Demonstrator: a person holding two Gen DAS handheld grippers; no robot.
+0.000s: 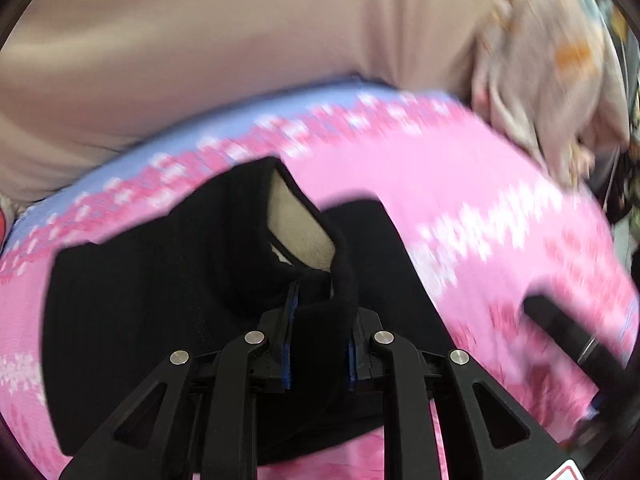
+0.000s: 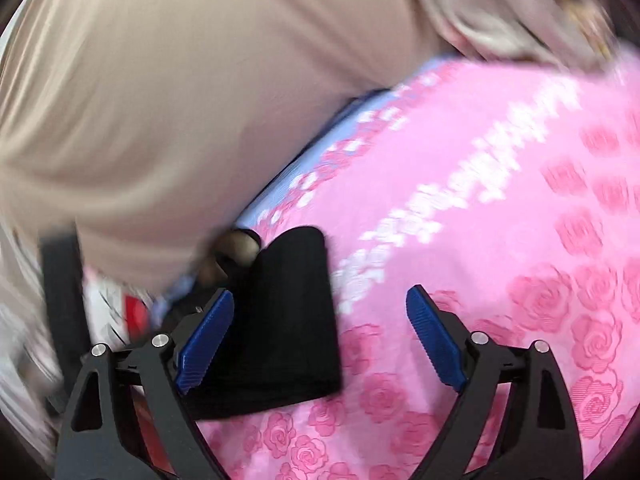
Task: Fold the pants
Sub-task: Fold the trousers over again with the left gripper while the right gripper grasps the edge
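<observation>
The black pants lie folded on a pink bed sheet, with a cream lining showing inside a raised fold. My left gripper is shut on that raised black fold, and the cloth wraps over its blue pads. In the right wrist view the pants are a flat black rectangle. My right gripper stands open above them. Its left blue pad is over the pants' edge and its right pad is over the sheet. Nothing is pinched between them.
A pink rose-patterned sheet with a lilac border covers the bed. A person in a beige garment stands close behind it. A crumpled pale patterned cloth lies at the far right. Both views are blurred.
</observation>
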